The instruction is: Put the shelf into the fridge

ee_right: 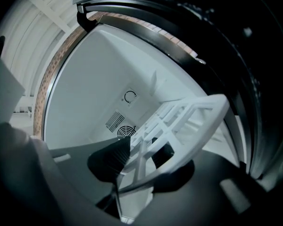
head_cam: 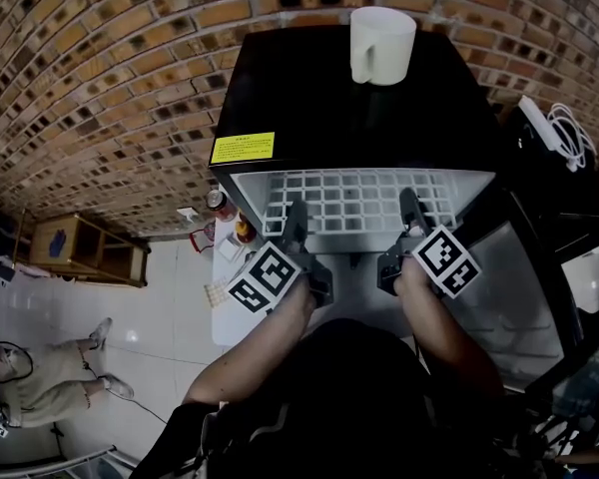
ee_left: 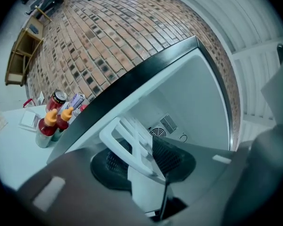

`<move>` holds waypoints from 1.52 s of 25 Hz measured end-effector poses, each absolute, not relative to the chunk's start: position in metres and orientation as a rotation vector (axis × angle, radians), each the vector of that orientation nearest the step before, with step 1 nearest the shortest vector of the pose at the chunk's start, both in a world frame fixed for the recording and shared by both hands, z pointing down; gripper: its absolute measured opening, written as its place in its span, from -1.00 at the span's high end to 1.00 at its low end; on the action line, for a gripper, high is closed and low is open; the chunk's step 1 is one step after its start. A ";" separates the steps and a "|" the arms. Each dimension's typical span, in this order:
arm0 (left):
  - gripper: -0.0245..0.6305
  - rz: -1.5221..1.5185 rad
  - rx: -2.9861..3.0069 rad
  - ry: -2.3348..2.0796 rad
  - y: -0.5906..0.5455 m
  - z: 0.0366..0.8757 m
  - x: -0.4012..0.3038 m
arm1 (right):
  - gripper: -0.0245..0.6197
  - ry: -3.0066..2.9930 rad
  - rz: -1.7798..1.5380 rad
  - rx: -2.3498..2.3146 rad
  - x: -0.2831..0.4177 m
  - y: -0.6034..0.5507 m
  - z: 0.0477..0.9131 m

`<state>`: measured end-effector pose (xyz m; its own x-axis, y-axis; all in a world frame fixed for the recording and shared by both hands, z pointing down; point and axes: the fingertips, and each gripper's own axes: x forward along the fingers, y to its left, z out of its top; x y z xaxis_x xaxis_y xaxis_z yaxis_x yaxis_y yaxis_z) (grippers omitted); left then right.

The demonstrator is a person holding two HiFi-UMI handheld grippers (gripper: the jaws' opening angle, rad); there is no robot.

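Observation:
The white grid shelf (head_cam: 359,200) juts out of the open front of the black mini fridge (head_cam: 309,98), lying about level. My left gripper (head_cam: 296,213) clamps the shelf's front edge near its left end, and my right gripper (head_cam: 411,206) clamps it near the right end. In the left gripper view a shelf bar (ee_left: 132,145) runs between the two dark pads of the left gripper (ee_left: 144,159), which press on it. In the right gripper view the shelf's corner (ee_right: 188,121) sits squeezed in the right gripper (ee_right: 141,161). Behind it is the white fridge interior with a round fan vent (ee_right: 125,132).
A white mug (head_cam: 381,43) stands on the fridge top, above a yellow label (head_cam: 243,148). The fridge door (head_cam: 514,277) hangs open at right. Sauce bottles (ee_left: 49,124) and a can (ee_left: 56,100) stand on a white table to the left. A person (head_cam: 50,382) stands at lower left.

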<state>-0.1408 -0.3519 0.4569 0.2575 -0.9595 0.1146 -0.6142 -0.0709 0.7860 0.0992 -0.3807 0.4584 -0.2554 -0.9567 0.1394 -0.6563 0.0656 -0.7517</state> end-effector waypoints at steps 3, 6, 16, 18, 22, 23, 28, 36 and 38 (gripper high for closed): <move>0.60 -0.628 1.756 -1.402 -0.353 0.459 -0.139 | 0.45 1.963 -1.034 -1.604 0.100 -0.382 0.460; 0.60 -0.615 1.760 -1.394 -0.358 0.460 -0.136 | 0.45 1.963 -1.056 -1.596 0.099 -0.389 0.462; 0.56 -0.611 1.769 -1.568 -0.373 0.459 -0.139 | 0.43 1.975 -1.002 -1.624 0.100 -0.405 0.462; 0.56 -0.610 1.760 -1.588 -0.373 0.457 -0.142 | 0.43 1.975 -0.996 -1.625 0.099 -0.407 0.462; 0.57 -0.622 1.738 -1.578 -0.372 0.455 -0.138 | 0.43 1.971 -0.990 -1.627 0.099 -0.408 0.461; 0.57 -0.634 1.734 -1.553 -0.372 0.457 -0.135 | 0.42 1.967 -0.989 -1.629 0.100 -0.408 0.461; 0.59 -0.643 1.746 -1.475 -0.372 0.459 -0.119 | 0.42 1.960 -0.990 -1.634 0.100 -0.409 0.461; 0.59 -0.621 1.806 -1.475 -0.385 0.457 -0.112 | 0.40 1.965 -1.001 -1.645 0.100 -0.418 0.462; 0.59 -0.615 1.808 -1.450 -0.393 0.459 -0.110 | 0.40 1.956 -1.025 -1.648 0.100 -0.426 0.463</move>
